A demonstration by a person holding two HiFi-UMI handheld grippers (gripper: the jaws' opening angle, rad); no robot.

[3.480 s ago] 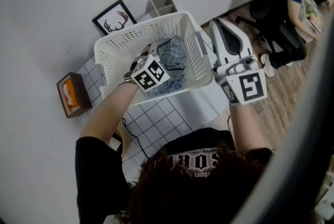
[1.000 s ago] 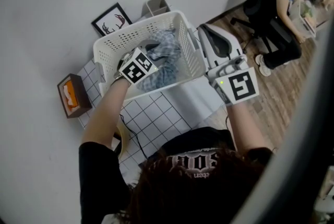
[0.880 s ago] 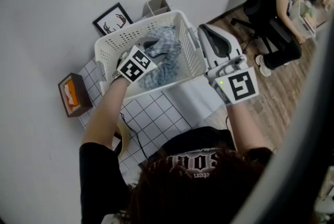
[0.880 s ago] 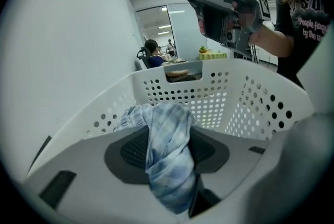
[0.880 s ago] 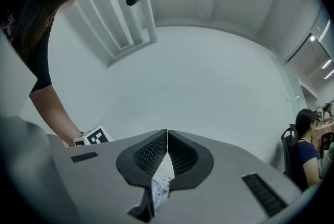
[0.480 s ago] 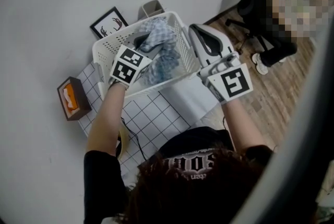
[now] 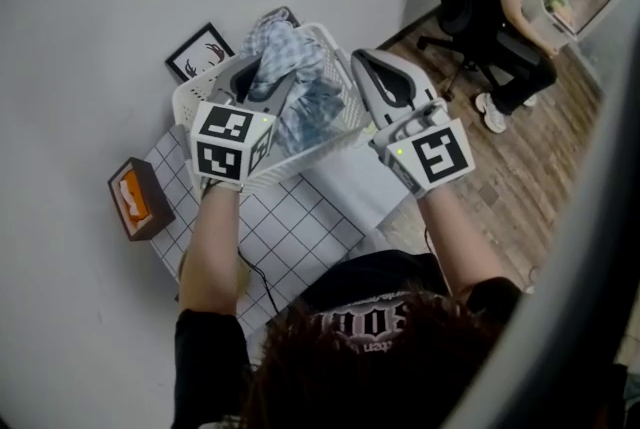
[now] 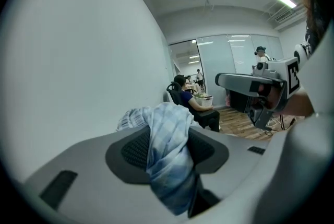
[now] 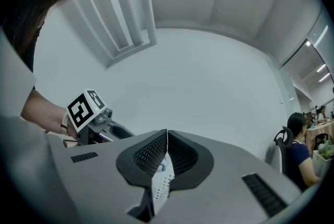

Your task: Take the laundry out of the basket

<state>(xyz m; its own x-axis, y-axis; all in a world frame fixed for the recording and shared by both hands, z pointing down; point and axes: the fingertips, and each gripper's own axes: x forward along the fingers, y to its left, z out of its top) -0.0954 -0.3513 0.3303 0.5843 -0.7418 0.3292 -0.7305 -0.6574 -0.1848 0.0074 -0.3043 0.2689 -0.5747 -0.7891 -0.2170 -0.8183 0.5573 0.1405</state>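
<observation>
White table [image 7: 80,37] carried a grid mat [image 7: 290,227], and the basket [image 7: 200,99] sat on the mat's far end. A framed antler picture [image 7: 198,54] was just behind the basket and a brown box [image 7: 137,199] just off the mat's left edge, both on bare tabletop. A black cable [image 7: 255,272] ran over the mat's near end.

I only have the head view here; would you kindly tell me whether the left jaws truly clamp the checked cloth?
Observer: Yes. The left gripper view shows the left gripper shut on the blue checked cloth, which drapes down between its pads.
Operator: Thank you. And the other side?
Observer: The right gripper has its jaws almost together on the basket, pinching its white perforated wall.
</observation>
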